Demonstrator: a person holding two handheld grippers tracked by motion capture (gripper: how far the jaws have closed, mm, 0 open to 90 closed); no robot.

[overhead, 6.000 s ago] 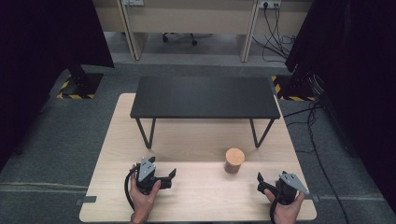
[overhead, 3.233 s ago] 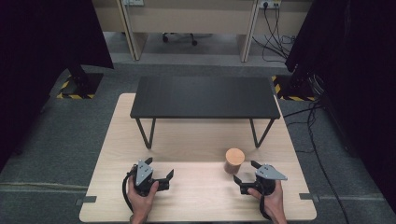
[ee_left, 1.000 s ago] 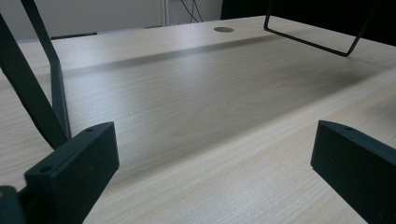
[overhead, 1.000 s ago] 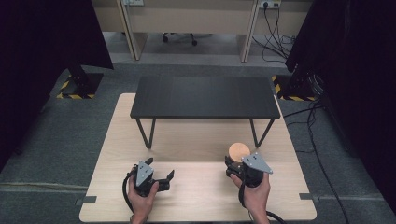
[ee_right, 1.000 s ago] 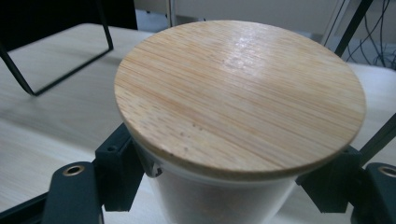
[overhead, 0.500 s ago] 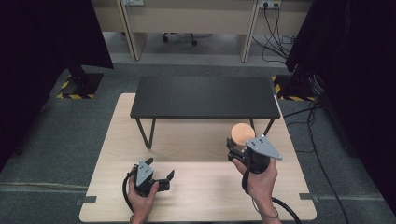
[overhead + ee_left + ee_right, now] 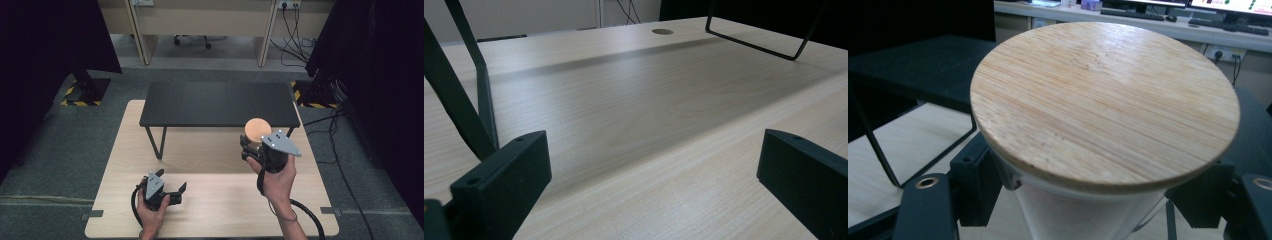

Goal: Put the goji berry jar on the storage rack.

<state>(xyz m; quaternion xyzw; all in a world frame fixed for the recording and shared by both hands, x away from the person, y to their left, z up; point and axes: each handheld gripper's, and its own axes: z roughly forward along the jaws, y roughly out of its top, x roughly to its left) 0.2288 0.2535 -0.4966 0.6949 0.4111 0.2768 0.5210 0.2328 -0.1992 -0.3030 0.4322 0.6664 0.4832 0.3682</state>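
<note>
The right hand-held gripper [image 7: 254,148] clamped a white jar [image 7: 1088,212] with a bamboo lid [image 7: 258,129], held above the surface [image 7: 210,155] beside the black stand [image 7: 215,102]. The left hand-held gripper [image 7: 175,192] rested low, jaws wide apart.

The high view looks forward and down from above the person's side, taking in the whole counter [image 7: 210,200] and the black stand [image 7: 217,102]. The left gripper view skims low across the counter [image 7: 634,125] toward the stand's legs [image 7: 754,42]. The right gripper view sits close behind a wooden lid [image 7: 1105,100], with the stand [image 7: 918,62] beyond.
</note>
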